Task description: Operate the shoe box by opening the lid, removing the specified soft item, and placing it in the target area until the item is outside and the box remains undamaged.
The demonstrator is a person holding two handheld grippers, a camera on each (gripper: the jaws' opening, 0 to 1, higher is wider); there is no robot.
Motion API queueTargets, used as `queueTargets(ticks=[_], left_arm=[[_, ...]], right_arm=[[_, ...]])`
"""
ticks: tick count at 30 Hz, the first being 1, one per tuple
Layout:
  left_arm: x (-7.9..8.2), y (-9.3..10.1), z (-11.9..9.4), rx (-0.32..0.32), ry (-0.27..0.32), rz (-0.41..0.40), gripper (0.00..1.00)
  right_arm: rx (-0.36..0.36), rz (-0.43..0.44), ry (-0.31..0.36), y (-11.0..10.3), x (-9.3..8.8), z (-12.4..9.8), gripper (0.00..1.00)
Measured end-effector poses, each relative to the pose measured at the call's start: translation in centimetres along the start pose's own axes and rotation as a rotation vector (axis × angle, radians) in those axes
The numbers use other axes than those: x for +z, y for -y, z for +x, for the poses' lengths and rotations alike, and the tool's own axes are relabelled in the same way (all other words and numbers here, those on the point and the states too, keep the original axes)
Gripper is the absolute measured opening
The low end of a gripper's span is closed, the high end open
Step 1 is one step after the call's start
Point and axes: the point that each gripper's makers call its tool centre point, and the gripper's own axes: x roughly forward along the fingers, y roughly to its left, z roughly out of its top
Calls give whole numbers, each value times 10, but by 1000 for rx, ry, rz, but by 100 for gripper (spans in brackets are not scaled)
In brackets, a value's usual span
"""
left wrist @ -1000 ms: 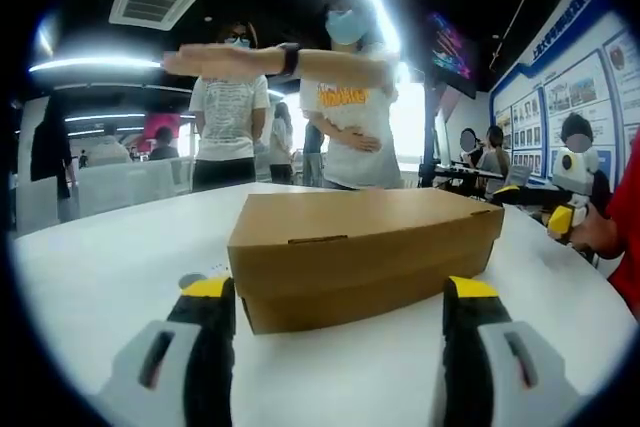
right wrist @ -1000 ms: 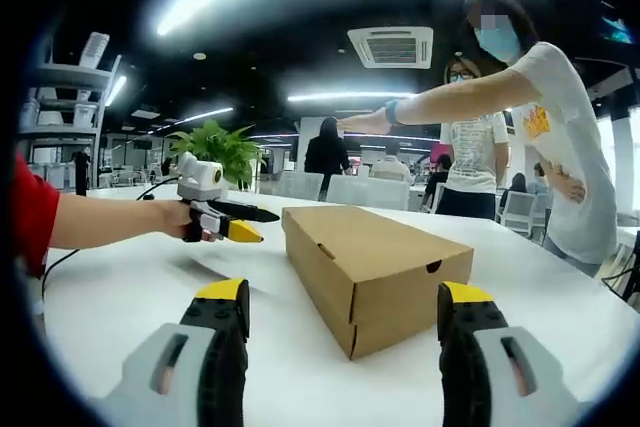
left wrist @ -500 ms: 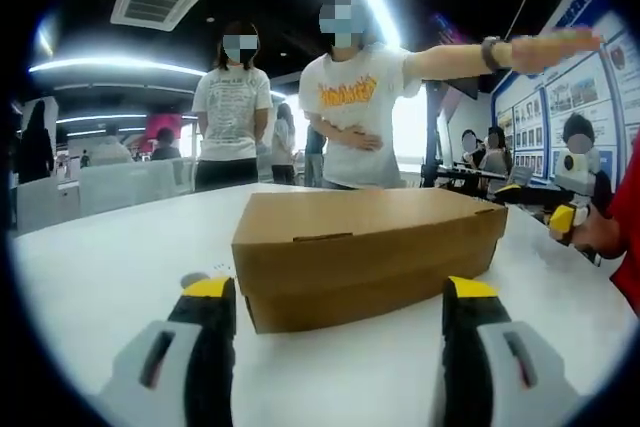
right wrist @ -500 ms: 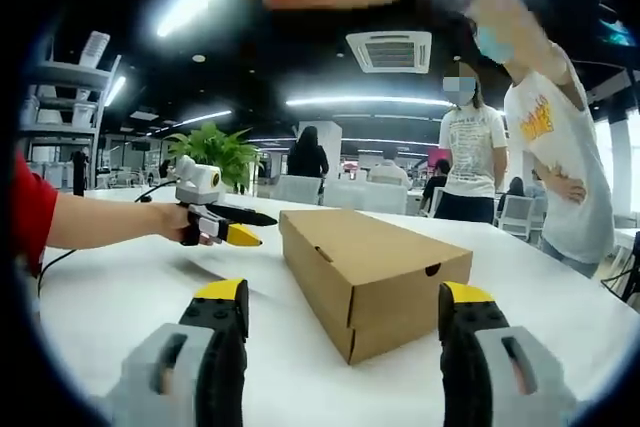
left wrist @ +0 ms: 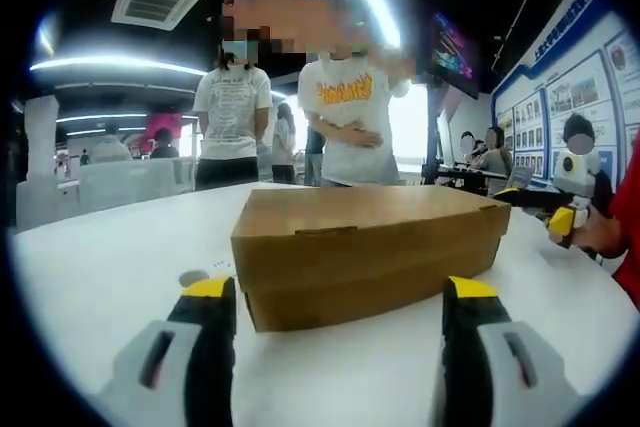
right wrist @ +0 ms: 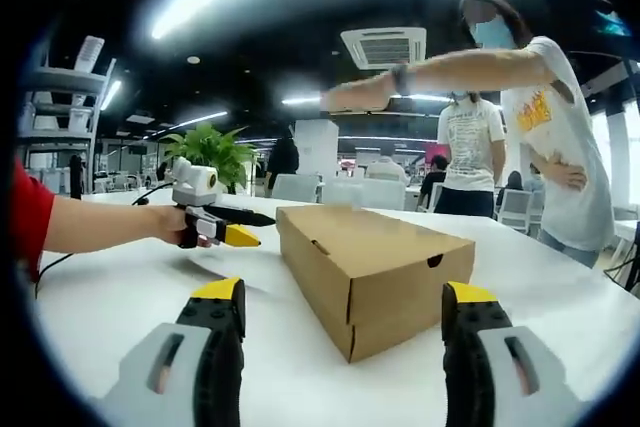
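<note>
The box (left wrist: 365,252) sits closed on my white table (left wrist: 90,267), lid (left wrist: 350,209) down flat, a small tab notch at the front edge of the lid. In the left gripper view I face its long side, and it lies just past my left gripper (left wrist: 340,312), whose yellow-tipped jaws stand wide apart with nothing between them and no contact with the cardboard. In the right gripper view I see the box (right wrist: 372,272) corner-on, its short end with a finger hole turned toward me. My right gripper (right wrist: 345,322) is likewise spread open and empty, short of the box.

That same view shows my left gripper (right wrist: 228,227) off to the box's left, held above the table in my hand (right wrist: 170,227), jaws parted. In the left gripper view the right gripper (left wrist: 555,209) shows at the far right, past the box's end.

Beyond the table stand two people (left wrist: 345,107), one with an arm (right wrist: 440,75) stretched out over the box. A plant (right wrist: 212,152) stands farther back.
</note>
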Motion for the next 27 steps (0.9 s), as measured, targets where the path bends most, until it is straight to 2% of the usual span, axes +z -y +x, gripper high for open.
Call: queueTargets(ticks=[27], left_arm=[[-2, -4, 2, 13, 10, 11, 88]], right_arm=[[-39, 13, 23, 7, 1, 6, 83]])
